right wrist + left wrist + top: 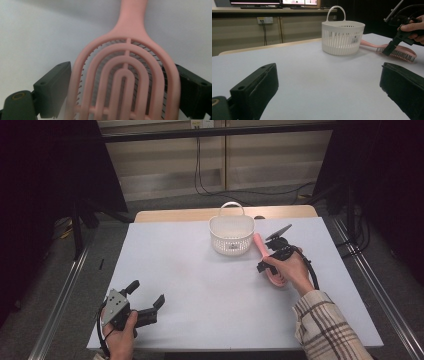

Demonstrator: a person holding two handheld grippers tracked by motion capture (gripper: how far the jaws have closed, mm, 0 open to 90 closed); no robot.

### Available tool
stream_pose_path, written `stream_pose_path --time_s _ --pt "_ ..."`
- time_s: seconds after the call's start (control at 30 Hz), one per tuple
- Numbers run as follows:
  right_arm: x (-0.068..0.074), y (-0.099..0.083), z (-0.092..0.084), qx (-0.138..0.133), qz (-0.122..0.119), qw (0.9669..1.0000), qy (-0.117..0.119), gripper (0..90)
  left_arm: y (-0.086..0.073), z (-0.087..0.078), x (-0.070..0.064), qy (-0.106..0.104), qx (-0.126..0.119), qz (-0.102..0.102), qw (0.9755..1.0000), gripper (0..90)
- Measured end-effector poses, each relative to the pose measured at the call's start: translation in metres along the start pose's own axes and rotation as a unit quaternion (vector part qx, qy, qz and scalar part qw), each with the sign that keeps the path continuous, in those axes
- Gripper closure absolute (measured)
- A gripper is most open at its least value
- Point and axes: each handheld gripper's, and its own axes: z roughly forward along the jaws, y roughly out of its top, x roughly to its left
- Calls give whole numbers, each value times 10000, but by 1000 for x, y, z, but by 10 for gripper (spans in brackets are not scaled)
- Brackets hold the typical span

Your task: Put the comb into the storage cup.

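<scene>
A pink hairbrush (259, 245) lies bristles down on the white table, just right of a white slotted basket (231, 235) with a handle. My right gripper (272, 272) reaches down over the brush's oval head. In the right gripper view the hairbrush (125, 75) sits between the two jaws, and both jaws touch its sides. The left gripper view shows the hairbrush (402, 53) resting on the table beside the basket (343, 37), with the right gripper (397, 51) on it. My left gripper (146, 293) rests near the table's front left, open, nothing between its jaws (328, 67).
The white table (200, 285) spreads between the two grippers. A wooden strip (175, 214) runs along its far edge. Cables hang down the wall behind. Metal rails (65, 295) flank the table on both sides.
</scene>
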Motion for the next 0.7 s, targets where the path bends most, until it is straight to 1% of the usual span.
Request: stream_pose_path --time_s 0.07,0.2,0.3,0.4,0.63,0.7 --pt "0 0 0 3 6 10000 -10 118 0 0 0 14 4 32 10000 20" --pt "0 0 1 -7 -1 10000 24 118 0 0 0 8 0 8 10000 20" --pt "-1 1 3 42 13 10000 30 118 0 0 0 0 7 22 10000 20" --pt "0 1 3 40 -23 10000 2 115 0 1 0 -4 -11 -9 10000 20" --pt "2 1 4 86 -2 10000 -44 111 0 0 0 -4 1 16 10000 20" --pt "2 2 4 80 11 9999 -98 143 0 0 0 -3 5 15 10000 20"
